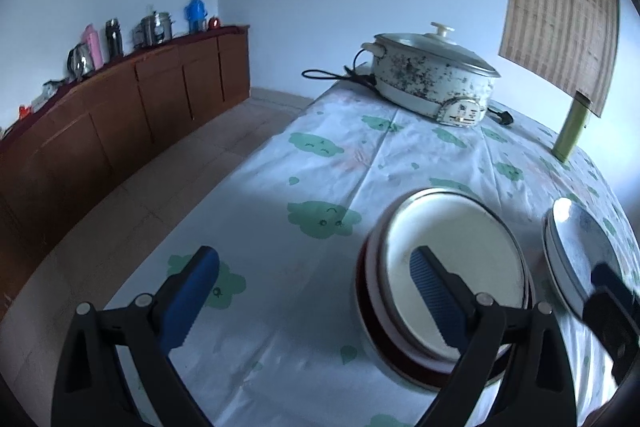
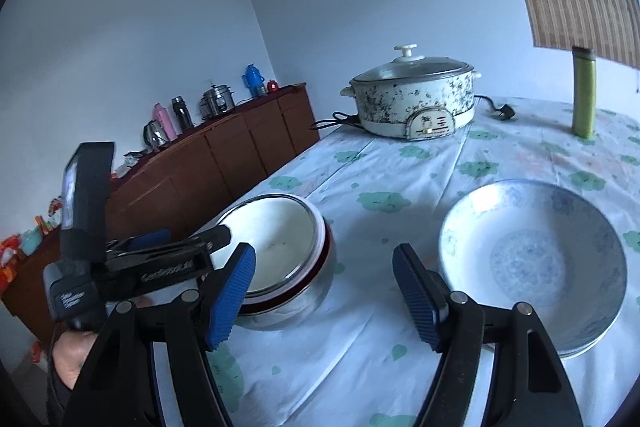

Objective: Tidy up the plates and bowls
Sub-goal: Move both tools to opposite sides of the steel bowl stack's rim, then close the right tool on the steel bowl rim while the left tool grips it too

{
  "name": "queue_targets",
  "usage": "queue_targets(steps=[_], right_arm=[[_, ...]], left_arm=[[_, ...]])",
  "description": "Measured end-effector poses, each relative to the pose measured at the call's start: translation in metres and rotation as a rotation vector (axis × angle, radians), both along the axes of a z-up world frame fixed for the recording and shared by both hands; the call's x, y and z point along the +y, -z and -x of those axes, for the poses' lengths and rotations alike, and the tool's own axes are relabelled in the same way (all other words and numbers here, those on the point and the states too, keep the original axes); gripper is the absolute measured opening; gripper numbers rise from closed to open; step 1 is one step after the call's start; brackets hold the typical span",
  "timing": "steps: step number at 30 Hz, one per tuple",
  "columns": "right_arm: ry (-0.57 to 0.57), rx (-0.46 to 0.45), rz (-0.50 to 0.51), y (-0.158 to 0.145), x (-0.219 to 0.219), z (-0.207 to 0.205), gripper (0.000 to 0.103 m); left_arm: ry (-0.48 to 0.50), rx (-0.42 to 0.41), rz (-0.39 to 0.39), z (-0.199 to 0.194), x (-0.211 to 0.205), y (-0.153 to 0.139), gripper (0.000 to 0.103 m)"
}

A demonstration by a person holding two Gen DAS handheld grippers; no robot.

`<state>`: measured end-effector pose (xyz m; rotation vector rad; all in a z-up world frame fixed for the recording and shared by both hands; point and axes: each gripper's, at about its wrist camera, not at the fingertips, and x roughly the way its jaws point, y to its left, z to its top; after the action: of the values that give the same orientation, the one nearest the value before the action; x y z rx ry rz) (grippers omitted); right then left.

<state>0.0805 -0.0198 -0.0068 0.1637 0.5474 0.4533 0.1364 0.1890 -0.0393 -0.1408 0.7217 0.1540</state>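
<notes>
On the table (image 2: 360, 367) stand two piles of dishes: one stack of bowls (image 2: 288, 255), seemingly three nested, though the rims are hard to separate, and one stack of plates (image 2: 532, 259), at least two. There is one electric pot (image 2: 412, 99) with one lid and one green bottle (image 2: 584, 95). Two grippers show, the left gripper (image 1: 316, 299) and the right gripper (image 2: 324, 295). On the sideboard (image 2: 224, 155) stand roughly six flasks and pots.

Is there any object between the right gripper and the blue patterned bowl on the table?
Nothing visible. The open right gripper has only bare tablecloth ahead, and the blue patterned bowl sits just beside its right finger. The stacked metal bowls stand off to the left.
</notes>
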Motion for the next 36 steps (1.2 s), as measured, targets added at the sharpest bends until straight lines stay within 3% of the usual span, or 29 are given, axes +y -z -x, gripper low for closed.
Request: queue_targets(steps=[6,14,18,23,28,36], right_arm=[[-0.021,0.071,-0.014,0.006,0.007,-0.014,0.070],[-0.056,0.184,-0.043,0.015,0.025,-0.058,0.070],[-0.044,0.198,-0.038,0.022,0.022,-0.055,0.070],[-0.025,0.217,-0.050,0.030,0.016,-0.053,0.069],[-0.049,0.220,-0.035,0.032,0.022,-0.051,0.069],[-0.048,0.237,-0.049,0.038,0.021,-0.053,0.069]], left_arm=[[0.023,0.036,-0.015,-0.015,-0.006,0.007,0.098],[0.025,0.002,-0.053,-0.018,-0.006,0.005,0.098],[0.017,0.029,-0.046,-0.024,-0.004,0.014,0.098],[0.012,0.017,-0.100,-0.023,-0.009,0.018,0.098],[0.029,0.027,-0.081,-0.024,-0.009,0.023,0.098],[0.032,0.014,-0.123,-0.022,-0.016,0.024,0.098]])
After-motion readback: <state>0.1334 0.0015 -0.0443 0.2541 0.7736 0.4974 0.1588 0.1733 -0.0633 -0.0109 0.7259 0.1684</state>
